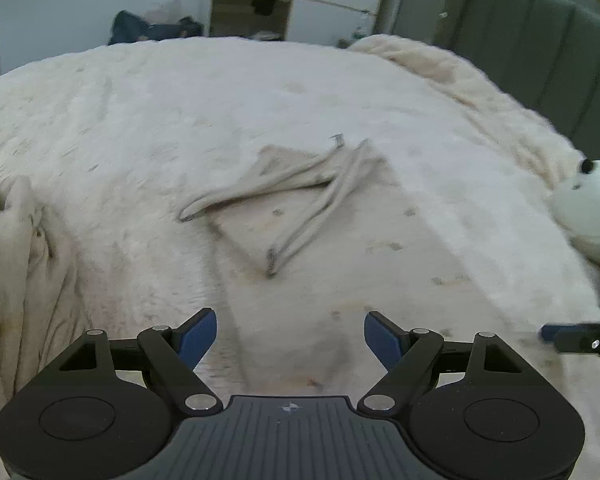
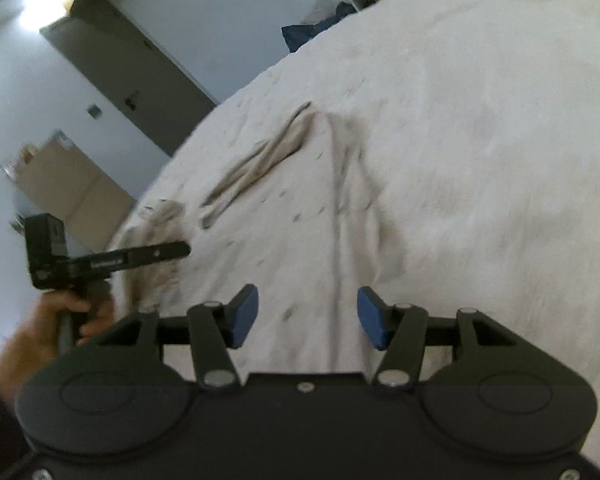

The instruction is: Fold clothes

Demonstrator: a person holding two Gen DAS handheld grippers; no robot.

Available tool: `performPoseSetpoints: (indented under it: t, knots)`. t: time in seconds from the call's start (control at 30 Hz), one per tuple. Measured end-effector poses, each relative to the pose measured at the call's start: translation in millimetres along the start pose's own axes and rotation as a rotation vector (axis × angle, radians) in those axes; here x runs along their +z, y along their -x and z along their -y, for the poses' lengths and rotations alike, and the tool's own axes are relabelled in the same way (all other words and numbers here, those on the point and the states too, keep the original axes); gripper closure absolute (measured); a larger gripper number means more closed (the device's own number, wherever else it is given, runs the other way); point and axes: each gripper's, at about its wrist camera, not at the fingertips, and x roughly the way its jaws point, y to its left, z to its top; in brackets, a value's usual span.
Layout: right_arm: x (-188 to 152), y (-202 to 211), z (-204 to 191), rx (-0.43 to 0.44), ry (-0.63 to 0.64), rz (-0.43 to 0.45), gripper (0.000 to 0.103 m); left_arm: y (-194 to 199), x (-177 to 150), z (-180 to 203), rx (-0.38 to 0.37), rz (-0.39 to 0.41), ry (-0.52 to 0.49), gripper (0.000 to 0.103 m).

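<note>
Both the left gripper [image 1: 290,338] and right gripper [image 2: 307,316] are released, empty. Ahead of them on the fluffy white bed [image 1: 140,120] lies the cream long-sleeved garment [image 1: 300,196], sleeves crossed inward; further folding apparently remains.

Lying on the bed [image 1: 140,120] are one folded garment [image 1: 300,200], one crumpled cloth pile [image 1: 16,264] and one plush toy [image 1: 592,216]; two grippers are hovering above it.
</note>
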Motion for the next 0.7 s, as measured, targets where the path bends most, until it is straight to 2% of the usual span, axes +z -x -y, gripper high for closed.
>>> performPoseSetpoints:
  t: [0.1, 0.2, 0.37, 0.53, 0.7]
  knots:
    - [-3.0, -3.2, -2.0, -0.032, 0.039, -0.013, 0.049, -18.1, -1.0, -1.4, 0.038, -0.022, -0.005, 0.026]
    - [-4.2, -1.0, -1.3, -0.001, 0.025, -0.015, 0.050, -33.9, 3.1, -3.2, 0.066, -0.020, 0.011, 0.026]
    - [-2.0, -1.9, -0.6, -0.001, 0.008, -0.013, 0.050, -41.4, 4.6, -8.8, 0.068, 0.016, 0.082, 0.025]
    - [0.8, 0.9, 6.4, 0.006, -0.037, -0.007, 0.049, -39.9, 14.2, -12.8, 0.083, 0.052, 0.091, 0.025]
    - [4.0, 2.1, 11.9, 0.026, -0.081, 0.002, 0.049, -53.2, 25.6, -16.0, 0.095, 0.029, 0.085, 0.027]
